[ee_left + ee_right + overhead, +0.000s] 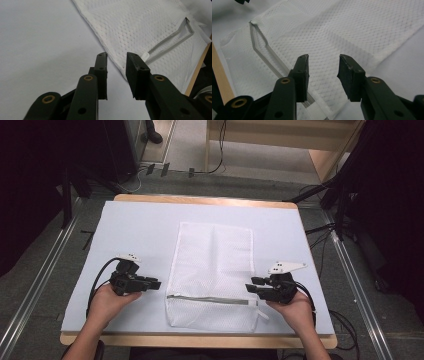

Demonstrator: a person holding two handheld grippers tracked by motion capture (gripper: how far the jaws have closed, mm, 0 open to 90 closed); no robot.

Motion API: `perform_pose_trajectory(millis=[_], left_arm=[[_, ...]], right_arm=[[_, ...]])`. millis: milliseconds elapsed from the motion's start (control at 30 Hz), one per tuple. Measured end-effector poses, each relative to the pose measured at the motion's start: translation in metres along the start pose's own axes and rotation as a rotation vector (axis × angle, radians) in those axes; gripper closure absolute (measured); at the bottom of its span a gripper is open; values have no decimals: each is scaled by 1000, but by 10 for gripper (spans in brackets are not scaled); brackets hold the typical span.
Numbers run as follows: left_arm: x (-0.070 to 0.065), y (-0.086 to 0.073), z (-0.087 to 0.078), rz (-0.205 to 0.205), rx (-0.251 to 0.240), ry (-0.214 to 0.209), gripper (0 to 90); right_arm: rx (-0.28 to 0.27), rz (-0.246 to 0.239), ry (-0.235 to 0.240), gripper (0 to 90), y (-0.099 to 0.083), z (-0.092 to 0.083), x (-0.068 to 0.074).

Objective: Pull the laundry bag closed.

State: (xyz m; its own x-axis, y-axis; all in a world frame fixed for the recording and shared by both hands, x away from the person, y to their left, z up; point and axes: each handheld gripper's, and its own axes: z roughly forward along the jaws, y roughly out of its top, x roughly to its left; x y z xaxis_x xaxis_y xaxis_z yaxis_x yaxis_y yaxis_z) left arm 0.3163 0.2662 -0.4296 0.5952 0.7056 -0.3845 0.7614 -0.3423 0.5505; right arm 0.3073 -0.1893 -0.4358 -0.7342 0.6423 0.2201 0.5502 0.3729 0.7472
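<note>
White mesh laundry bag (pixel 210 275) lies flat at the middle of the table (pixel 135 230), zipper (pixel 212 299) near the front edge. Left tongs (pixel 155 283) sit just off its left edge, right tongs (pixel 252 287) at its right edge; both released, nothing between them.

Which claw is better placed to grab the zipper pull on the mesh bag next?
Probably the left. The left claw points at the bag's edge where the white zipper pull sits just past its open jaws. The right claw faces the zipper's other end on the mesh bag.
</note>
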Motion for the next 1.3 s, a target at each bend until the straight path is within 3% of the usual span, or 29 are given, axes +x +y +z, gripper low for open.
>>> perform_pose_trajectory(millis=[467, 1067, 1300], left_arm=[[-4, -2, 0, 5, 2, -43, 881], [-5, -5, 0, 9, -1, -44, 883], [-5, -8, -1, -8, -17, -40, 883]], right_arm=[[12, -13, 48, 691, 14, 16, 16], [29, -48, 100, 724, 31, 43, 38], [47, -79, 124, 725, 39, 57, 48]])
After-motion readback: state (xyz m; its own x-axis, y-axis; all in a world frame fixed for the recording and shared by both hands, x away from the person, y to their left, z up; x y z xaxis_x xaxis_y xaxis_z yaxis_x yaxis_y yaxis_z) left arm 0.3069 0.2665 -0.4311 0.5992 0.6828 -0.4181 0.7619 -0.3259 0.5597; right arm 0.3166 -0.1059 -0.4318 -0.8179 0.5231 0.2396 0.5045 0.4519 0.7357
